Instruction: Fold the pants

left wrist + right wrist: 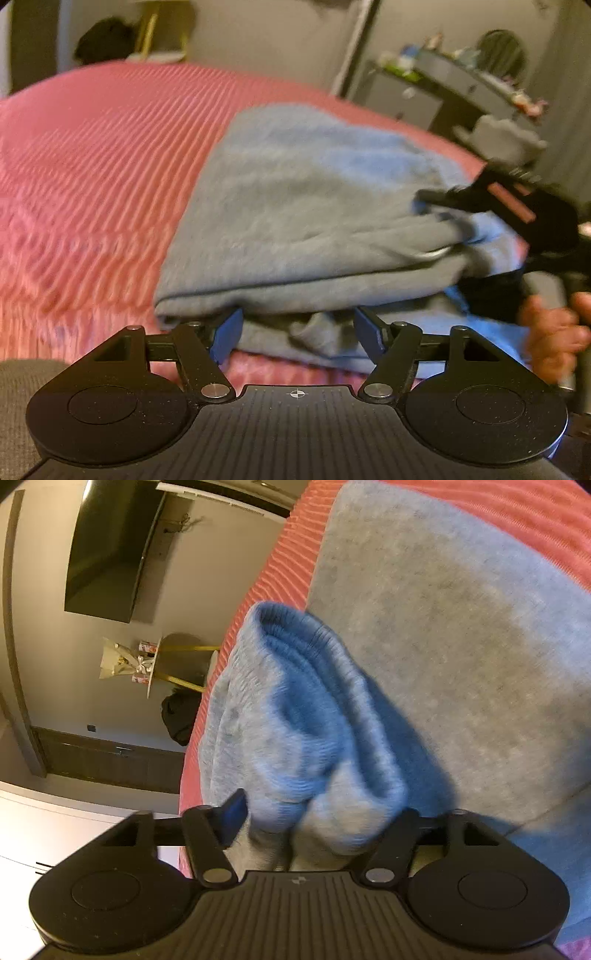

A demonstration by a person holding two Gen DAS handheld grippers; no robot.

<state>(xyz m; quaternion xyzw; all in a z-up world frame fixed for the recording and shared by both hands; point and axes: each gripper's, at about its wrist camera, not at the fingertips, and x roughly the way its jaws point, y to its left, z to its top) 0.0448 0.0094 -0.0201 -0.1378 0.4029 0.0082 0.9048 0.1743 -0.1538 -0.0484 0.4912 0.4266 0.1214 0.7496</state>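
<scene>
Grey-blue sweatpants lie folded in layers on a pink ribbed bedspread. My left gripper is open at the near edge of the stack, its blue pads either side of the lower folds, holding nothing. My right gripper shows at the right of the left wrist view, at the pants' right end. In the right wrist view the right gripper has a bunched ribbed end of the pants between its fingers; the right finger is hidden by cloth. The flat pants lie beyond.
A grey dresser with small items stands beyond the bed at right. A gold-legged side table with a bouquet and a dark bag stand off the bed's far side. A dark TV hangs on the wall.
</scene>
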